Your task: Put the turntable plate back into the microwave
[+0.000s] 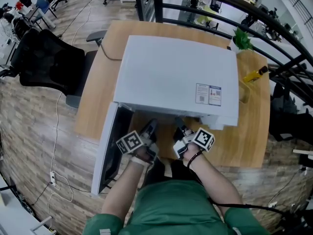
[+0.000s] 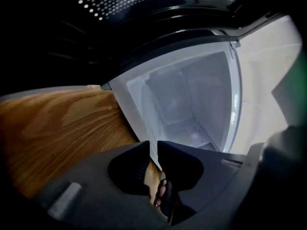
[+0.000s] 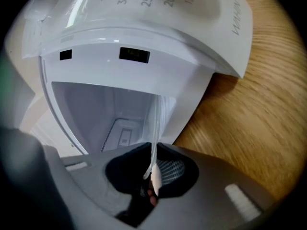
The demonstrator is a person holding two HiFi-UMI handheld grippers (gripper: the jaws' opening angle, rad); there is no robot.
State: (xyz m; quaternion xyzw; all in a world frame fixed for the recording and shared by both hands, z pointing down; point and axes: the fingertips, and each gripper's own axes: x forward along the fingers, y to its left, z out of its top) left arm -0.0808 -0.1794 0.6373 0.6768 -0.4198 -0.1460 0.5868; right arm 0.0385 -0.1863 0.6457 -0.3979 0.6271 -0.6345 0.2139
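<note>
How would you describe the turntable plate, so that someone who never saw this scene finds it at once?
Find the white microwave on the wooden table, its door open. In front of its cavity, the right claw is shut on the turntable plate, seen edge-on. Unlike the white walls around it, it is thin, clear glass.

One white microwave [image 1: 176, 77] with one open door [image 1: 105, 153] sits on one wooden surface [image 1: 252, 131]. There are two grippers, the left gripper [image 1: 151, 126] and the right gripper [image 1: 180, 129], and one glass plate [image 3: 157, 123]. One green plant [image 1: 241, 38], one yellow item [image 1: 255, 75] and one black chair [image 1: 46, 65] complete the count.
</note>
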